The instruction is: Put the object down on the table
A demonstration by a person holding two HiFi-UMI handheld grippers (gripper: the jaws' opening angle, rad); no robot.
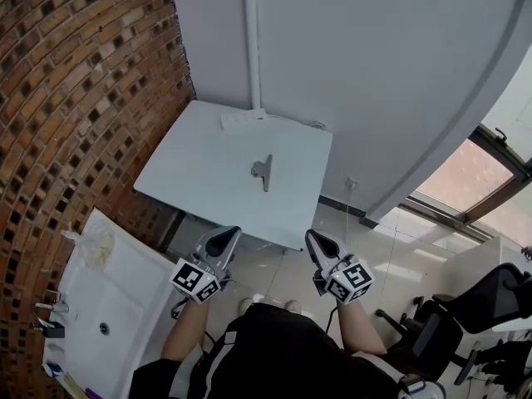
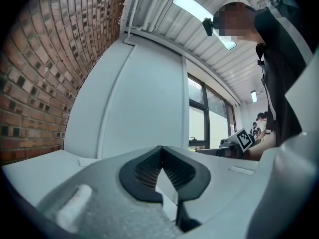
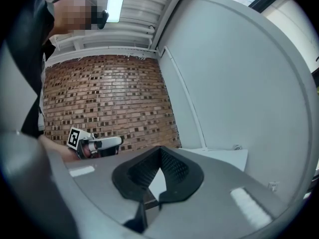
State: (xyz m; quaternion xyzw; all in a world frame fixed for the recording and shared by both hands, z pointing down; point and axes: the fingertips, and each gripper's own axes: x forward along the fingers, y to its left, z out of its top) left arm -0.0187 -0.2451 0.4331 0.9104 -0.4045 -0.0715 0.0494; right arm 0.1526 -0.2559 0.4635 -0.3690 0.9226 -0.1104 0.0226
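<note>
A small grey object (image 1: 262,171) lies on the white table (image 1: 191,181), right of its middle, with neither gripper touching it. My left gripper (image 1: 225,239) hovers off the table's near edge, its jaws closed tip to tip on nothing (image 2: 160,151). To its right my right gripper (image 1: 319,243) hangs at the same height, also shut and empty (image 3: 160,151). Both point toward the table. Each gripper view shows the other gripper's marker cube: the right one (image 2: 242,139) and the left one (image 3: 75,138). The object is hidden in both gripper views.
A white power strip (image 1: 243,120) with its cable lies at the table's far edge against the grey wall. A brick wall (image 1: 75,98) runs along the left. A white sink (image 1: 125,298) stands near left; an office chair (image 1: 465,314) near right.
</note>
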